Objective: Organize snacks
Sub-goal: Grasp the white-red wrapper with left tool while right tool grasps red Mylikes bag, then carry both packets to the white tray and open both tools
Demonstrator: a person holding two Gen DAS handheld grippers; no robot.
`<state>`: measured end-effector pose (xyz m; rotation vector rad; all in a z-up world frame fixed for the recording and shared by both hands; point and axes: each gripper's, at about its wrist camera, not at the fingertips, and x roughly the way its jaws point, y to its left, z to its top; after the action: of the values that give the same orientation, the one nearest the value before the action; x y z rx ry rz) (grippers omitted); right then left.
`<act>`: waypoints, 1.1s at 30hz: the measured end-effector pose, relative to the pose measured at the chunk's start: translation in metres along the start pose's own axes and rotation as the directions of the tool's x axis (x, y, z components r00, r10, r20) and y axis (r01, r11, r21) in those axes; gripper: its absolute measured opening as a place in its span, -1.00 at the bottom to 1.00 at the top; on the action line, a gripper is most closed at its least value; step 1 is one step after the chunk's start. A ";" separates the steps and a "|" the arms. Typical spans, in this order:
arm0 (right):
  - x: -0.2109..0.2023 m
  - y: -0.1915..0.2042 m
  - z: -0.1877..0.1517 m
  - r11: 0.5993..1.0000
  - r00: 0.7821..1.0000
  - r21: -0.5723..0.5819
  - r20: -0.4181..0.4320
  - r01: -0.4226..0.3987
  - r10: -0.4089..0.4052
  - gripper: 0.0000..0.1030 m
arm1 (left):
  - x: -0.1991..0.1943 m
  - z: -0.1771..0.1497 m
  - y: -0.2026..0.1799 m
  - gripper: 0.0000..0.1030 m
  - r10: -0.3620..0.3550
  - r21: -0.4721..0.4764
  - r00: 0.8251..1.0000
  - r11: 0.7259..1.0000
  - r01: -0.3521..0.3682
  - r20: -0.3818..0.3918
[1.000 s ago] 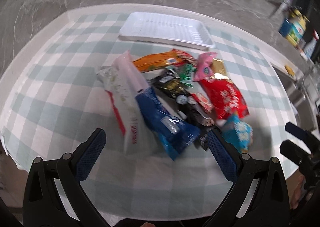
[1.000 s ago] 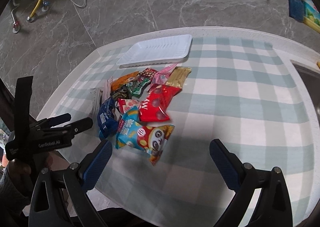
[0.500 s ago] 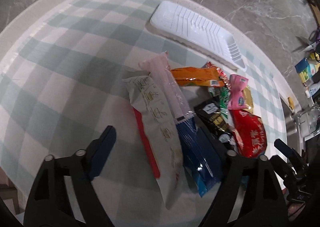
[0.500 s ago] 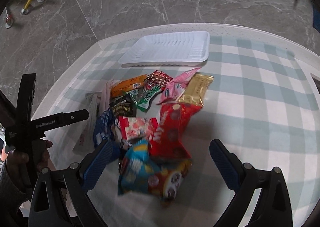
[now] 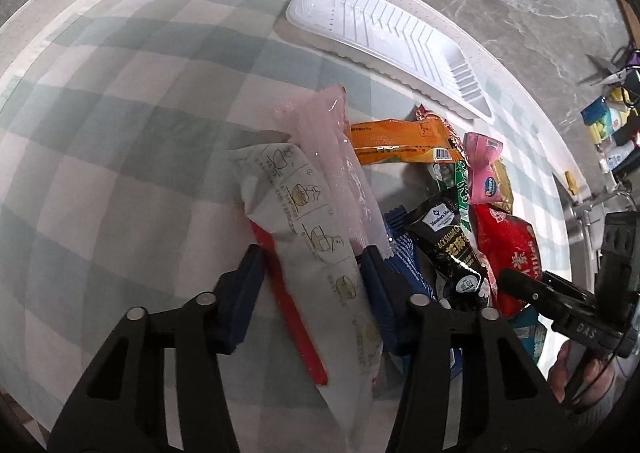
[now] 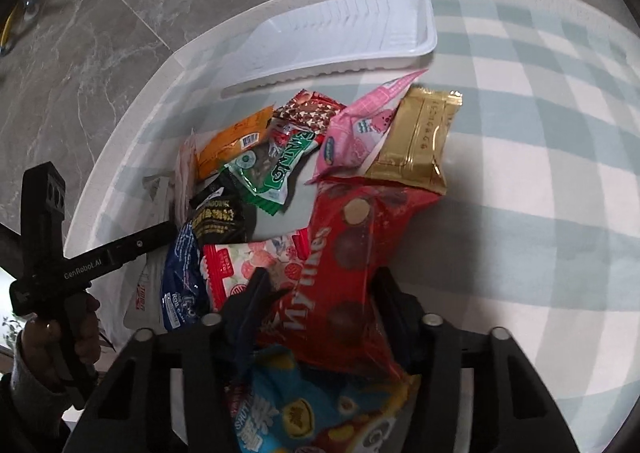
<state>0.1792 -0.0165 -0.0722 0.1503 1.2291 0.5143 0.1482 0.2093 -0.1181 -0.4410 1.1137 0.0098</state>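
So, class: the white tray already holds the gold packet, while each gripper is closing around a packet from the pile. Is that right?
Not quite. The white tray is empty; the gold packet lies on the checked cloth in the pile, as the right wrist view shows. The rest stands: the left gripper closes around the white packet, the right gripper around the red packet.

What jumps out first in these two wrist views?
The heap of bright snack packets on the checked tablecloth, with the empty white tray just beyond it. The right gripper is closing on the big red bag at the pile's near edge. The left gripper is closing on the long white packet at the pile's left side.
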 end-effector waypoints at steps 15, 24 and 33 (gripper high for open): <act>-0.011 -0.054 -0.010 0.920 0.954 0.256 0.046 -0.297 0.295 -0.18 | -0.010 -0.003 0.046 -0.71 -0.176 -0.142 0.984 0.975 0.173 -0.014; -0.032 -0.064 -0.012 0.814 0.885 0.350 0.138 -0.463 0.445 -0.18 | -0.036 0.003 0.051 -0.71 -0.238 -0.175 0.971 0.956 0.237 0.017; -0.051 -0.067 0.019 0.776 0.852 0.353 0.204 -0.523 0.482 -0.18 | -0.060 0.044 0.036 -0.71 -0.304 -0.142 0.950 0.940 0.311 0.073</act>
<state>0.2039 -0.0948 -0.0476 0.8688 1.1757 0.7045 0.1514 0.2701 -0.0625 -0.7448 0.9886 -0.1698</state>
